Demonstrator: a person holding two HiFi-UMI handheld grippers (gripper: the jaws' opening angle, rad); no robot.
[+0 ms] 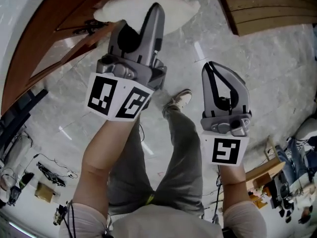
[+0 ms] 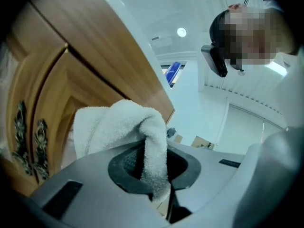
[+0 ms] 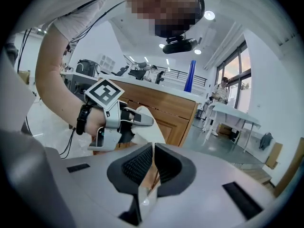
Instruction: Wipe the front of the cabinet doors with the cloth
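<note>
My left gripper (image 1: 156, 14) is shut on a white terry cloth (image 1: 148, 10), which bulges past its tips at the top of the head view. The cloth (image 2: 121, 129) rests against the brown wooden cabinet door (image 2: 80, 84); dark ornate handles (image 2: 29, 139) show at the left of the left gripper view. The cabinet (image 1: 64, 29) runs along the upper left in the head view. My right gripper (image 1: 214, 68) is held lower and to the right, shut with nothing between its pads. From the right gripper view I see the left gripper (image 3: 142, 118) with the cloth against the cabinet (image 3: 166, 108).
A person's legs and a shoe (image 1: 181, 100) stand on the pale marble floor (image 1: 257, 73). Cables and small gear (image 1: 49, 175) lie at the lower left, boxes and bags (image 1: 287, 172) at the lower right. White tables (image 3: 232, 118) stand beyond.
</note>
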